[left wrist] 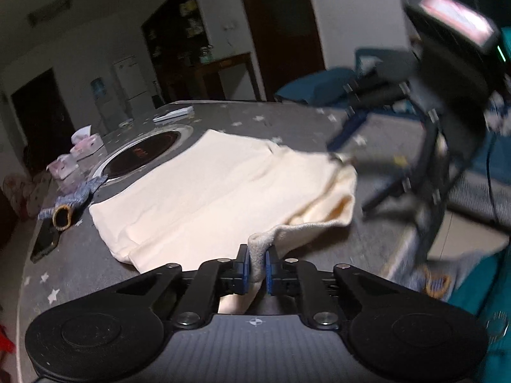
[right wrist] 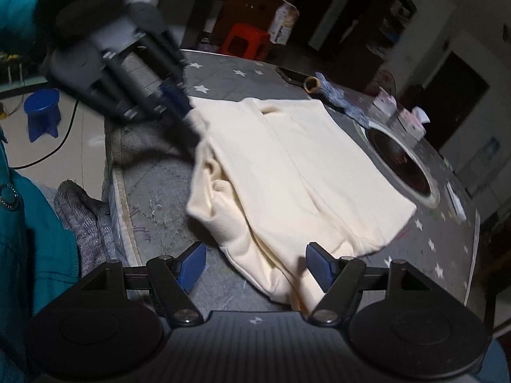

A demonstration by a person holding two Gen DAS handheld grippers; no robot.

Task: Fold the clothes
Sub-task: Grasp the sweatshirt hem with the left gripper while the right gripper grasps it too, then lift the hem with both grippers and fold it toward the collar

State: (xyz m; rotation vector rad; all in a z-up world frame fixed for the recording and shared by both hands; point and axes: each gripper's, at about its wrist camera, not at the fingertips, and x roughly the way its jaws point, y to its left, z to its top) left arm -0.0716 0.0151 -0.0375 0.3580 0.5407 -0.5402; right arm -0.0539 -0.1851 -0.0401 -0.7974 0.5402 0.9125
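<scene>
A cream garment [left wrist: 207, 191] lies partly folded on the grey star-patterned table [left wrist: 64, 274]. My left gripper [left wrist: 257, 265] is shut on a bunched edge of the cloth at its near side. The right wrist view shows the same garment [right wrist: 303, 166], with my left gripper [right wrist: 182, 105] pinching its far left edge. My right gripper [right wrist: 255, 265] is open; the garment's near corner lies between its blue pads [right wrist: 319, 266] without being pressed. In the left wrist view my right gripper [left wrist: 345, 159] appears blurred, spread over the cloth's right end.
A round dark hob [left wrist: 143, 156] is set into the table beyond the garment. Tissue boxes [left wrist: 86, 143], a blue-grey knit glove [left wrist: 73, 198] and a phone [left wrist: 44, 245] lie at the left. The table edge [right wrist: 118, 191] runs by a teal jacket [right wrist: 32, 239]; a red stool [right wrist: 242, 41] stands behind.
</scene>
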